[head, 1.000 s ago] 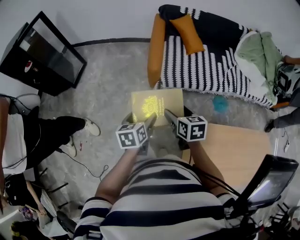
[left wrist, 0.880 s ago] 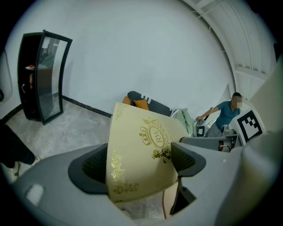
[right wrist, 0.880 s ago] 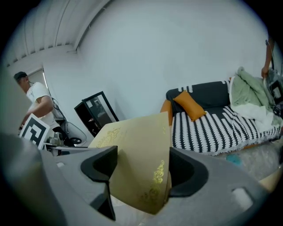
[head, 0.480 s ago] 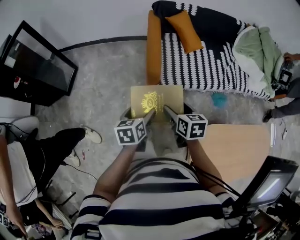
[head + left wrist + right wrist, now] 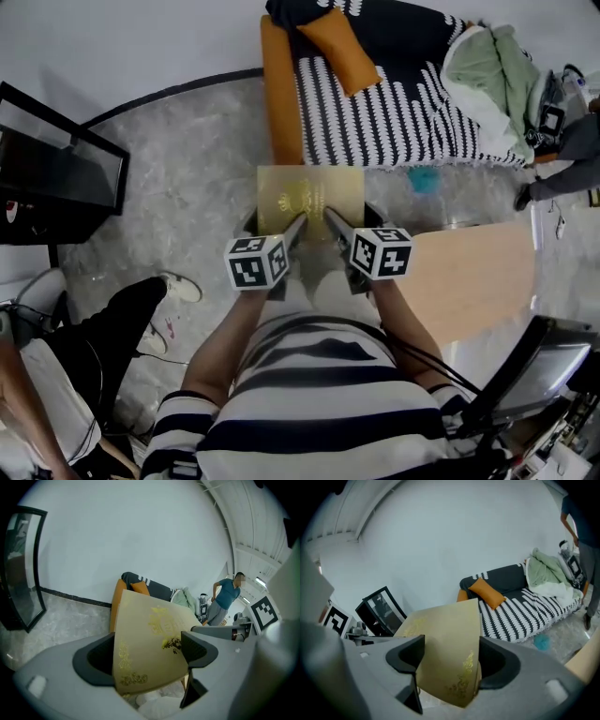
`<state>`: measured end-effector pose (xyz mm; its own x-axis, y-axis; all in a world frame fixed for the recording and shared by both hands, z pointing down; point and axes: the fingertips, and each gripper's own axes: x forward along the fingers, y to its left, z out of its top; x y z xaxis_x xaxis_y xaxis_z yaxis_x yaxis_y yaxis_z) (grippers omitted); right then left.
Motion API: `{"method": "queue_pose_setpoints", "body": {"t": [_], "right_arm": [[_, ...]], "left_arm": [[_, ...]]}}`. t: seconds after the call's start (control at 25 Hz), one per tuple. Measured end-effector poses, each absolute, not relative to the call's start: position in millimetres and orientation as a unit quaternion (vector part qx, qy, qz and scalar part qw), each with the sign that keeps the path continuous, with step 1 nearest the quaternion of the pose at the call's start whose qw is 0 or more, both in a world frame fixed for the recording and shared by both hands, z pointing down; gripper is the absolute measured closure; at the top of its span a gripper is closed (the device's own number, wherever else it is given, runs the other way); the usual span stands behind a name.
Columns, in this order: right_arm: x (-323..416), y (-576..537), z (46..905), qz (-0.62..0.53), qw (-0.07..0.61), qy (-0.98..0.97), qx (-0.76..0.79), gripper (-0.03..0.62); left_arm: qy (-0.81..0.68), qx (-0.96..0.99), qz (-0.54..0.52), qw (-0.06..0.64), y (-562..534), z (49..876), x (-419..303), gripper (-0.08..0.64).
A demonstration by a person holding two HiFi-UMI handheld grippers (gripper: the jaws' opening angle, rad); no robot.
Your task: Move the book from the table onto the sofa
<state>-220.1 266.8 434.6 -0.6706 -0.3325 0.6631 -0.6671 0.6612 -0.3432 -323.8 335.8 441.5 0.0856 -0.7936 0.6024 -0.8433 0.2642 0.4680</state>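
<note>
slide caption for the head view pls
Left hand-held gripper and right hand-held gripper hold the gold book in front of the striped sofa.

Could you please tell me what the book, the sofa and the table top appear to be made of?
Book: likely a card or paper cover, matte olive-gold, with shiny gilt ornament catching light.
Sofa: soft textile, a black-and-white patterned throw draping over orange upholstery.
Table top: probably wood or laminate, smooth pale tan; grain not discernible.
</note>
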Motion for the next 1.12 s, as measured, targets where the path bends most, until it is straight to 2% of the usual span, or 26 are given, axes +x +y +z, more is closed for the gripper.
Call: {"method": "queue_pose_setpoints", "body": {"t": [0.6, 1.12], "right_arm": [[-203, 165, 433, 0.306, 0.265, -0.858, 0.315, 0.245], [-155, 88, 446, 0.334, 0.25, -0.842, 0.343, 0.247]], "left_arm": [[-0.659, 0.625, 0.051, 0.415, 226, 438, -311, 0.118], [-0.638, 0.648, 0.085, 0.407, 141, 447, -268, 0.12]]}}
